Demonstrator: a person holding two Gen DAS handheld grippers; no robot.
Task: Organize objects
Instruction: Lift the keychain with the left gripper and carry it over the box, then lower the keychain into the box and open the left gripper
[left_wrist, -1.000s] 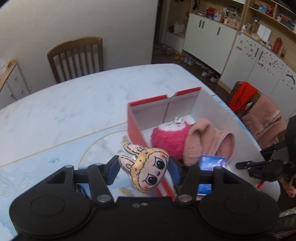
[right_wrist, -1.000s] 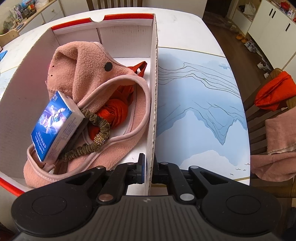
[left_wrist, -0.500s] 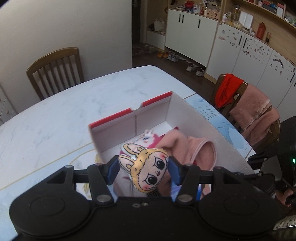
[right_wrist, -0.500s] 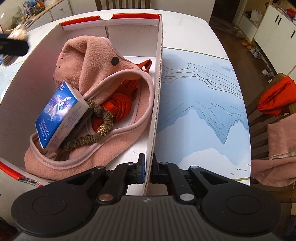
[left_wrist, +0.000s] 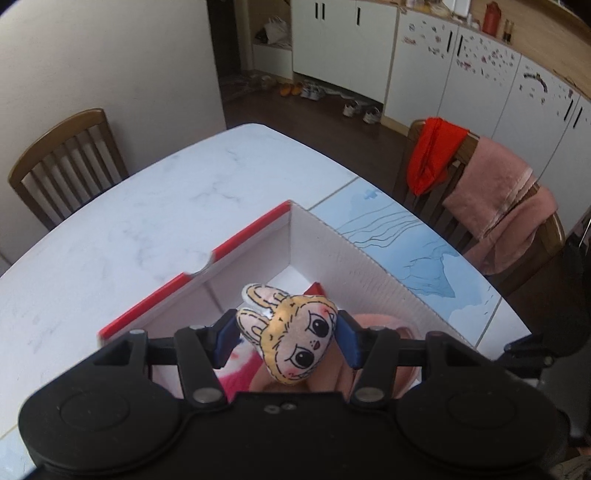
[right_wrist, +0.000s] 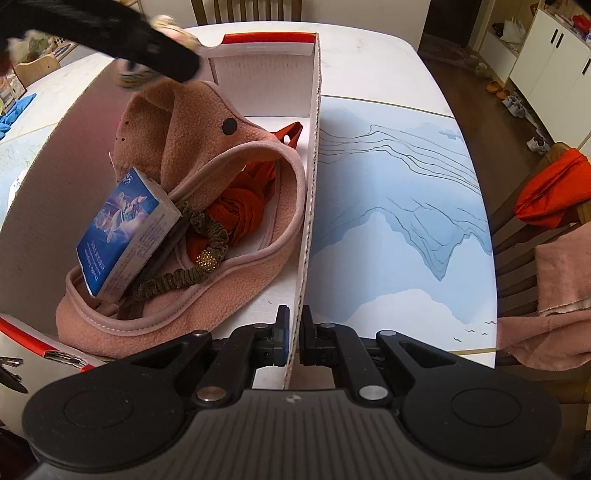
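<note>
My left gripper is shut on a small plush doll head with yellow hair and rabbit ears, held above the open white box with red trim. My right gripper is shut on the box's near right wall. In the right wrist view the box holds a pink fleece hat, a blue card box, an olive hair tie and an orange cloth. The left gripper appears blurred over the box's far left corner. A pink fluffy toy shows under the left gripper.
The box stands on a white marble table with a blue mountain-print mat. A wooden chair stands at the far side. Another chair on the right carries orange and pink cloths. White cabinets line the back.
My left gripper has carried the doll head from beside the box's left wall to above the box's inside. My right gripper has kept its hold on the box wall.
</note>
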